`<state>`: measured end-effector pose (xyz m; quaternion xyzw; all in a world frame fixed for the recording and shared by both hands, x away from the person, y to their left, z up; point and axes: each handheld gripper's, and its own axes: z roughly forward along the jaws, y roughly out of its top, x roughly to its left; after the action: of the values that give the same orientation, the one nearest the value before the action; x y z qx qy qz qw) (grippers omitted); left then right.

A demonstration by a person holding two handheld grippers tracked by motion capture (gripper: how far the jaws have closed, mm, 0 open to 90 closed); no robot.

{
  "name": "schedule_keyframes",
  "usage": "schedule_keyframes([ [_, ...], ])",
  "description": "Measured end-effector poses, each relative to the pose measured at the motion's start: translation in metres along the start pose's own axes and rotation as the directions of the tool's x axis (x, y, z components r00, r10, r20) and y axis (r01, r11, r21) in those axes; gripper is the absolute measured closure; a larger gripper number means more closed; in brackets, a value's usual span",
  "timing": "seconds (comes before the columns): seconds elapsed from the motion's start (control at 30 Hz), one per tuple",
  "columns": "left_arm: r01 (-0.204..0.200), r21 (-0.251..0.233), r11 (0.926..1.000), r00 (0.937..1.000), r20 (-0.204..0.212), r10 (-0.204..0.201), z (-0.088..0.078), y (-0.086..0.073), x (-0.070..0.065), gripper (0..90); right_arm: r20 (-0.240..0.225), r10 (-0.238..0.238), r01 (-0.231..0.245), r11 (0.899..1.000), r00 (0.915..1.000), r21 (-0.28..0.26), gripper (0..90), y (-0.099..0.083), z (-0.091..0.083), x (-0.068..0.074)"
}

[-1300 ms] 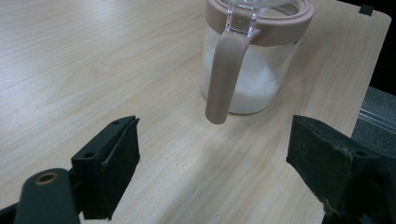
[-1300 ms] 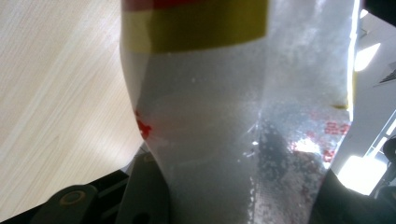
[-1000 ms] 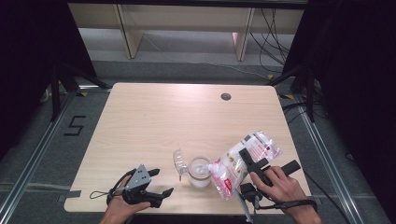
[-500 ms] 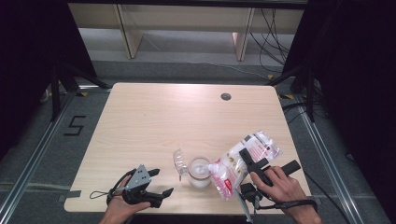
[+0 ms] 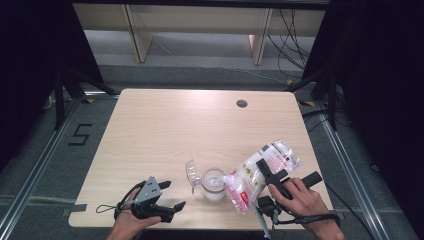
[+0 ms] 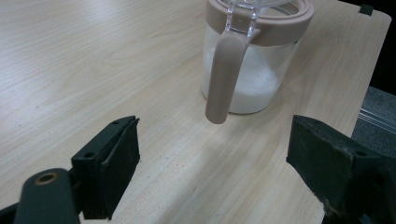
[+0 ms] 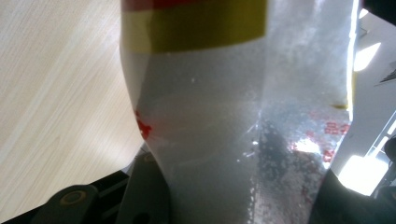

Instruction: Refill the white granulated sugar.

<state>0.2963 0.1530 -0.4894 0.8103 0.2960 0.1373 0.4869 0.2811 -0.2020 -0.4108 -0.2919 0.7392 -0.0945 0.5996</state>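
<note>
Right gripper (image 5: 262,172): clamped on the clear plastic bag of white powder (image 5: 260,172), tilted, mouth over the jar.
Jar: clear glass jar with beige lid ring (image 5: 214,184), bench (image 5: 175,130) near edge, six o'clock.
Left gripper (image 5: 167,197): jaws apart, empty, at jar's nine o'clock.

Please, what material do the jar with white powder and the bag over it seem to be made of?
The clear round jar looks like glass or hard clear plastic: the white powder shows through its glossy wall. Its beige rim and handle look like matte plastic. The crinkled see-through bag with red print, clamped in the right gripper, seems thin plastic film: it creases and glints.
</note>
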Motion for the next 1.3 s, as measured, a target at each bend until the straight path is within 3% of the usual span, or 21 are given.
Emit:
schedule_keyframes([
  [1.3,-0.002,0.002,1.0000,1.0000,0.000,0.002,-0.0002,0.0000,0.0001,16.5,-0.002,-0.002,0.002,1.000,1.0000,0.002,65.0,-0.0013,-0.0004,-0.0006],
])
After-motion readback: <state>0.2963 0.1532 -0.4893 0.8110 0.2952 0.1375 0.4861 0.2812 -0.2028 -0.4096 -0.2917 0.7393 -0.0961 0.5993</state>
